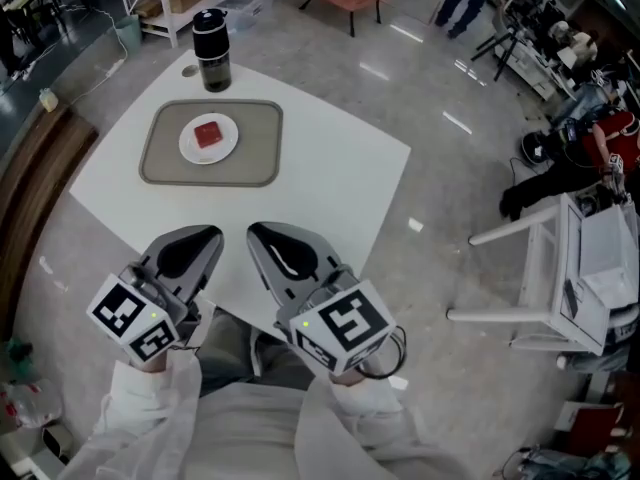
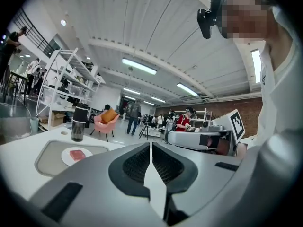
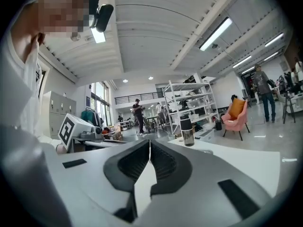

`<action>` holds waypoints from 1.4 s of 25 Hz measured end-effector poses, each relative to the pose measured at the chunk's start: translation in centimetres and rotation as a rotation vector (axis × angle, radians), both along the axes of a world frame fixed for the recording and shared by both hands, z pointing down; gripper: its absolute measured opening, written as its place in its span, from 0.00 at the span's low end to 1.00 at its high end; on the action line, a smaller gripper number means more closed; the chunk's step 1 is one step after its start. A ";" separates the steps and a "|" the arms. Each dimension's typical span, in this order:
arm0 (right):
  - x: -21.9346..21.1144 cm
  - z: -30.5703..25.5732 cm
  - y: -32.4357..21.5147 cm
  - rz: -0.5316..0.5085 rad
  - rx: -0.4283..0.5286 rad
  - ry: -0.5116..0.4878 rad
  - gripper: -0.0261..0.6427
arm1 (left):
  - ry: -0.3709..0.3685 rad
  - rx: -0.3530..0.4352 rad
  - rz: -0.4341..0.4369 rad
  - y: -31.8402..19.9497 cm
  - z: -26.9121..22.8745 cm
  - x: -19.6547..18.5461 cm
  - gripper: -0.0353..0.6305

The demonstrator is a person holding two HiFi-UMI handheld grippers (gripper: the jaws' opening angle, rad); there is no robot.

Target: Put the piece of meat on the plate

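A red piece of meat (image 1: 208, 133) lies on a small white plate (image 1: 187, 150), which rests on a grey tray (image 1: 258, 143) at the far side of the white table; the left gripper view shows the meat (image 2: 78, 154) on the plate (image 2: 65, 158) too. My left gripper (image 1: 214, 232) and right gripper (image 1: 253, 231) hang side by side over the table's near edge, well short of the tray. Both are shut with nothing between the jaws, tips meeting in the left gripper view (image 2: 151, 144) and the right gripper view (image 3: 150, 142).
A black tumbler (image 1: 211, 50) stands just behind the tray, also in the right gripper view as the tumbler (image 3: 187, 130). A white chair frame (image 1: 530, 268) stands on the floor to the right. A pink armchair (image 2: 106, 119) and shelving (image 2: 61, 89) lie beyond.
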State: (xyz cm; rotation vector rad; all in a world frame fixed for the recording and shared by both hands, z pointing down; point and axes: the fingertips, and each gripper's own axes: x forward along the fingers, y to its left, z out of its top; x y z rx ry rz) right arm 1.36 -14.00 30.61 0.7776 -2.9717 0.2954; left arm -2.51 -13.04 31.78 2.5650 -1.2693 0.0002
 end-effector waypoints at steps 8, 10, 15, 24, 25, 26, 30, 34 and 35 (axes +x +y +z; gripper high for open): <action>1.5 1.2 2.0 0.061 -0.043 -0.020 0.07 | 0.044 -0.095 0.077 3.2 1.8 3.3 0.09; 1.5 0.9 2.0 0.082 -0.041 -0.020 0.07 | 0.050 -0.110 0.095 3.5 1.9 3.5 0.09; 1.5 1.2 2.0 0.140 -0.056 0.007 0.07 | 0.071 -0.148 0.063 3.3 2.3 2.6 0.09; 1.5 1.7 3.3 0.203 -0.063 0.060 0.06 | 0.039 -0.091 -0.060 2.9 0.8 0.3 0.08; 1.6 1.8 3.3 0.209 -0.064 0.064 0.06 | 0.036 -0.085 -0.054 2.9 0.7 0.4 0.08; 1.6 1.8 3.4 0.215 -0.064 0.065 0.06 | 0.031 -0.079 -0.046 2.9 0.6 0.6 0.08; 1.5 1.4 3.6 0.219 -0.054 0.057 0.06 | 0.015 -0.063 -0.024 3.1 0.3 1.2 0.08; 1.2 1.4 3.8 0.223 -0.054 0.068 0.06 | 0.017 -0.065 -0.026 3.0 0.3 0.9 0.08; 1.1 1.4 3.8 0.223 -0.056 0.072 0.06 | 0.019 -0.067 -0.027 3.1 0.3 0.9 0.08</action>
